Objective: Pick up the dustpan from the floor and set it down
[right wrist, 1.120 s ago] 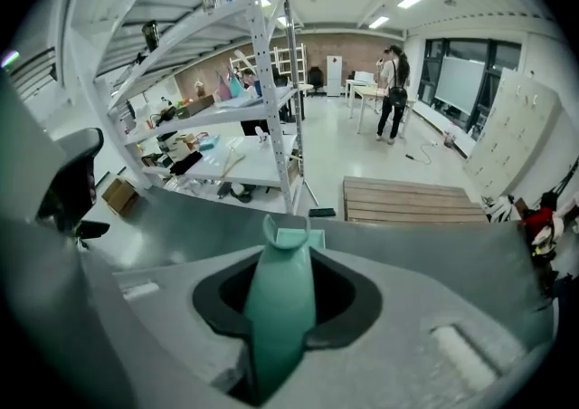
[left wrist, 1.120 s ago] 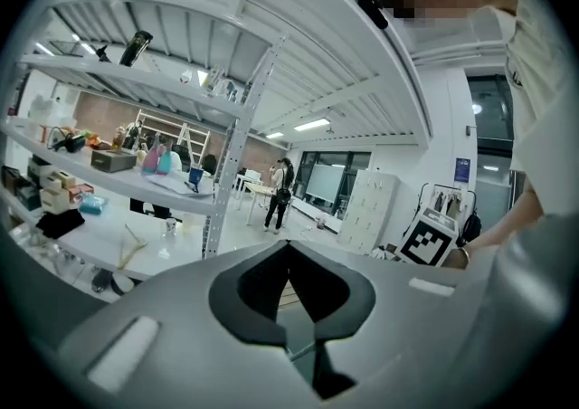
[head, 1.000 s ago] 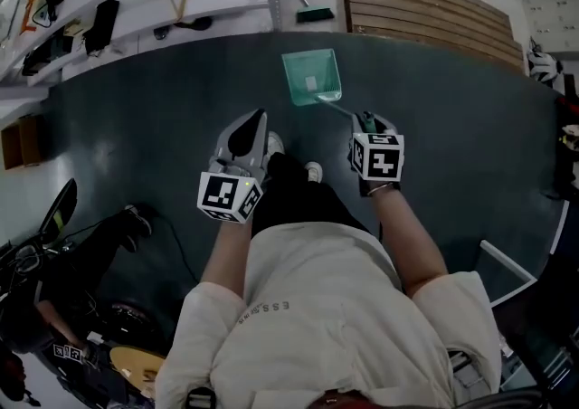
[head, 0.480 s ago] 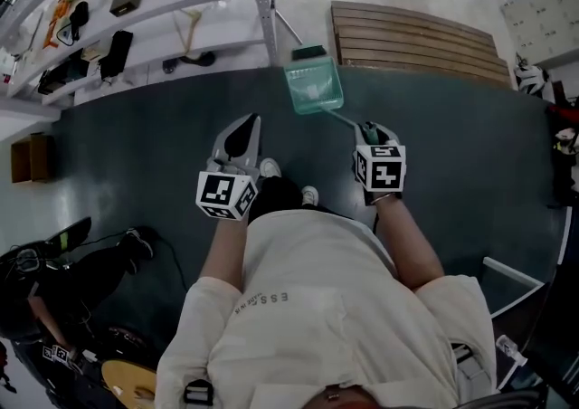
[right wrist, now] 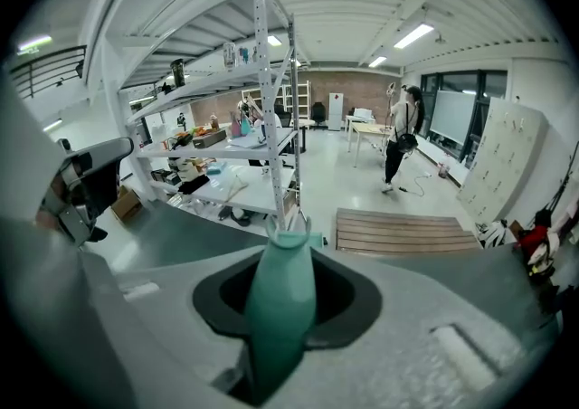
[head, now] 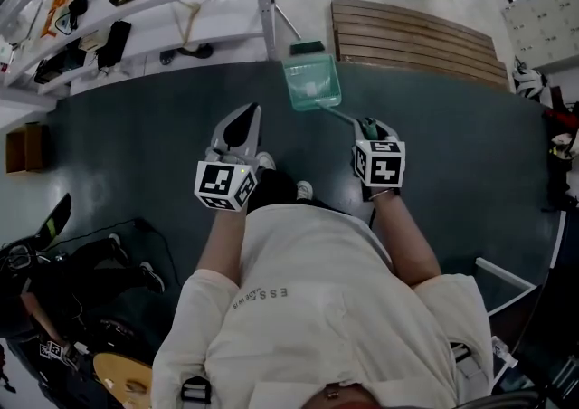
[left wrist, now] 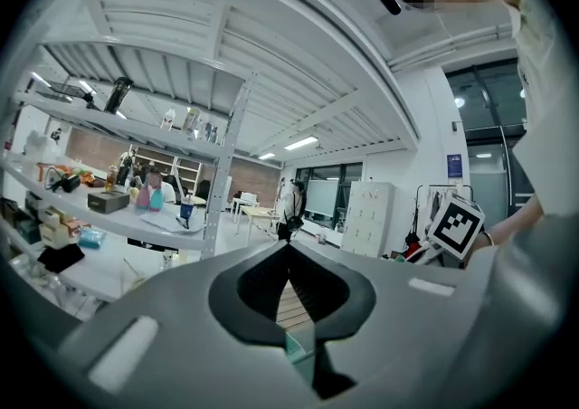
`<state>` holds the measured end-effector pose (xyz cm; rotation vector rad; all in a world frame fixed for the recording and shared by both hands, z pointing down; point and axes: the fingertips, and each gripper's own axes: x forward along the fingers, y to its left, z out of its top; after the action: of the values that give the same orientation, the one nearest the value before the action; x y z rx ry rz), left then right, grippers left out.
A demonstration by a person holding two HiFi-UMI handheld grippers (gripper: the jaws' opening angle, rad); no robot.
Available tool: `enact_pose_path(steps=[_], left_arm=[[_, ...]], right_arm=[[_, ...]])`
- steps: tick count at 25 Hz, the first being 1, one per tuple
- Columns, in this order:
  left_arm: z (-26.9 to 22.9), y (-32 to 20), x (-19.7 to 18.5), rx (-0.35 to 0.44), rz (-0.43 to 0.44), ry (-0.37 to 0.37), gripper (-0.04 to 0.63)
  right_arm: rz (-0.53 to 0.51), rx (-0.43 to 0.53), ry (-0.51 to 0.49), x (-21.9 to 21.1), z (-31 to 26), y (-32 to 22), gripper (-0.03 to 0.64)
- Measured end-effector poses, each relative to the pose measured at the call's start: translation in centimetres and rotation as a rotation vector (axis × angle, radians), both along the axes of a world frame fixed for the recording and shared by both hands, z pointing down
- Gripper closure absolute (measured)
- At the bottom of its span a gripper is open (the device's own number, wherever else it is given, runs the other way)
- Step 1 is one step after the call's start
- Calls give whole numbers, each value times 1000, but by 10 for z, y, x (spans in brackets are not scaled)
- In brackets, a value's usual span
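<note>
Dark floor mat [head: 118,127], shelves [head: 136,0] at 11 o'clock: dustpan picked up, not yet set down.
The dustpan [head: 312,83] hangs at 12 o'clock, seemingly off the floor. The right gripper [head: 366,127] is clamped on its handle. The left gripper [head: 242,131] is closed and empty. Next: pick a spot, lower the dustpan flat, then release.

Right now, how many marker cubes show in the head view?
2: left cube on the left tongs; right cube on the right tongs, which grip the dustpan handle. None looks hidden.
</note>
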<state>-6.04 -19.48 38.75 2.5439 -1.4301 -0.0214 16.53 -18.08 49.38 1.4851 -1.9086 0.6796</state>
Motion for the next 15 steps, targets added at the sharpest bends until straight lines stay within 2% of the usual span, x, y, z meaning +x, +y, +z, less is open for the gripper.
enact_pose_path(steps=[10,15], left_arm=[[33,-34,-1,-55,-5,12,586],[57,-58,-19,-85,-31,4,586]], right_arm=[[-28,-84,15,-24,37,-35,543],[-19,-123,22,-41,69,-69,543]])
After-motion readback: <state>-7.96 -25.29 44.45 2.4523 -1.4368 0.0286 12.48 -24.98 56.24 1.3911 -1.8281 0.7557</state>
